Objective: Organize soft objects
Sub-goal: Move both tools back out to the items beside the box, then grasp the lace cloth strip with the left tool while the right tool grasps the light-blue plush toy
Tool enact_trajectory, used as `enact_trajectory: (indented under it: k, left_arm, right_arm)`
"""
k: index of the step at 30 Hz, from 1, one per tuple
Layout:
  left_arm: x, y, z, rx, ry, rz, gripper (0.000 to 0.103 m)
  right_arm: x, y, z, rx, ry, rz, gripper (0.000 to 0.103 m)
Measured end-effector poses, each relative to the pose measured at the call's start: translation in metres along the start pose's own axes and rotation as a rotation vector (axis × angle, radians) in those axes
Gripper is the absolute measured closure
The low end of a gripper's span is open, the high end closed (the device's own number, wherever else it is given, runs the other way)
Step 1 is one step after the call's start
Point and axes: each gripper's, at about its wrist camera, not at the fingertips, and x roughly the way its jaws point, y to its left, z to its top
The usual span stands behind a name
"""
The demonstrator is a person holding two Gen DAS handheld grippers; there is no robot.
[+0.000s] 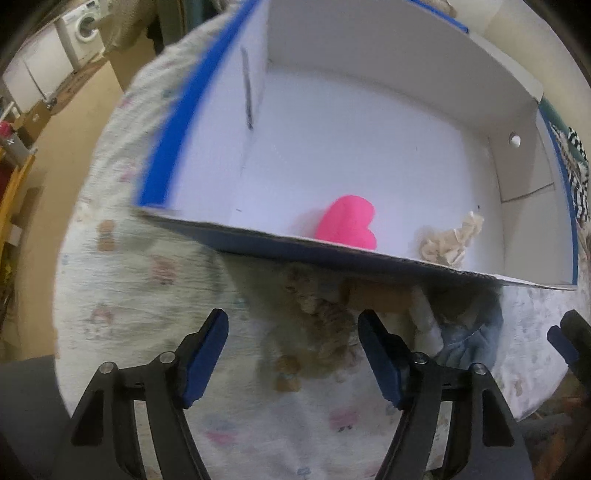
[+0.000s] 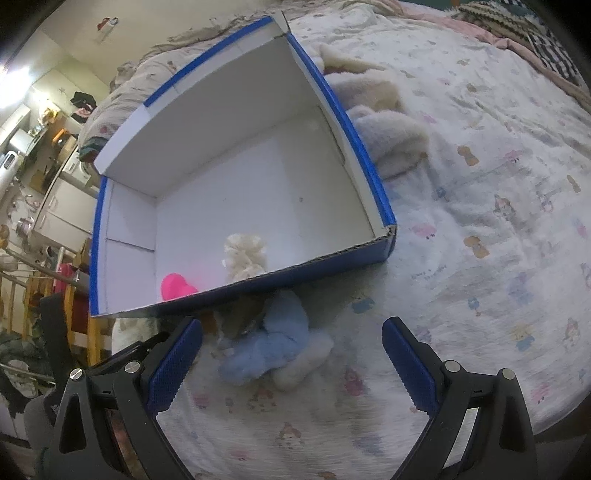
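A glossy pink heart [image 1: 349, 223] and fluffy cream plush [image 1: 452, 240] sit inside the white cardboard box [image 2: 258, 103]; fuzzy blue plush [image 2: 275, 345] lies at six o'clock outside. Left gripper [image 1: 293, 360] and right gripper [image 2: 291, 365] both released, empty.

A home bedroom: a bed with a cartoon-print sheet [image 2: 498, 206], a washing machine [image 1: 79, 31] beyond.
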Motion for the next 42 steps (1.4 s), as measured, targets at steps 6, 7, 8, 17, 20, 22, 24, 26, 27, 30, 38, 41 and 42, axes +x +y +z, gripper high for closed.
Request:
enact_trajectory:
  k: [6, 7, 8, 17, 20, 22, 24, 26, 27, 30, 38, 41, 42]
  left_arm:
    - [0.021, -0.004, 0.002, -0.040, 0.090, -0.011, 0.083]
    - [0.023, -0.004, 0.002, -0.041, 0.095, -0.014, 0.087]
    - [0.023, -0.005, 0.002, -0.034, 0.095, -0.014, 0.092]
    - [-0.003, -0.001, -0.004, 0.018, 0.054, -0.038, 0.096]
    - [-0.018, 0.003, -0.007, 0.029, 0.017, -0.042, 0.096]
    - [-0.026, 0.008, -0.007, 0.024, -0.004, -0.046, 0.096]
    - [-0.031, 0.015, -0.007, 0.012, -0.018, -0.048, 0.096]
    - [-0.037, 0.021, -0.010, 0.007, -0.035, -0.034, 0.096]
    - [-0.039, 0.023, -0.009, 0.006, -0.043, -0.028, 0.096]
    - [-0.045, 0.036, -0.009, 0.011, -0.060, -0.012, 0.096]
    - [-0.037, 0.050, -0.010, 0.000, -0.058, -0.005, 0.096]
    - [-0.038, 0.046, -0.010, 0.007, -0.068, 0.002, 0.096]
    - [-0.039, 0.044, -0.010, 0.011, -0.070, 0.005, 0.096]
  right_arm:
    - [0.009, -0.012, 0.001, 0.038, 0.042, 0.009, 0.000]
    - [0.011, -0.013, 0.000, 0.046, 0.051, 0.012, 0.000]
    - [0.013, -0.015, 0.001, 0.054, 0.061, 0.015, 0.000]
    - [0.038, -0.024, -0.005, 0.127, 0.167, 0.076, 0.000]
    - [0.047, -0.029, -0.010, 0.162, 0.207, 0.096, 0.003]
    - [0.053, -0.030, -0.011, 0.172, 0.227, 0.100, 0.018]
    - [0.058, -0.030, -0.012, 0.178, 0.240, 0.094, 0.021]
    - [0.063, -0.028, -0.013, 0.179, 0.250, 0.085, 0.025]
    - [0.065, -0.026, -0.014, 0.179, 0.254, 0.085, 0.025]
    - [0.071, -0.018, -0.014, 0.150, 0.260, 0.066, 0.027]
    - [0.082, 0.008, -0.012, 0.056, 0.270, 0.042, 0.053]
    - [0.070, 0.011, -0.016, 0.026, 0.233, 0.040, 0.066]
    - [0.064, 0.011, -0.016, 0.016, 0.218, 0.037, 0.069]
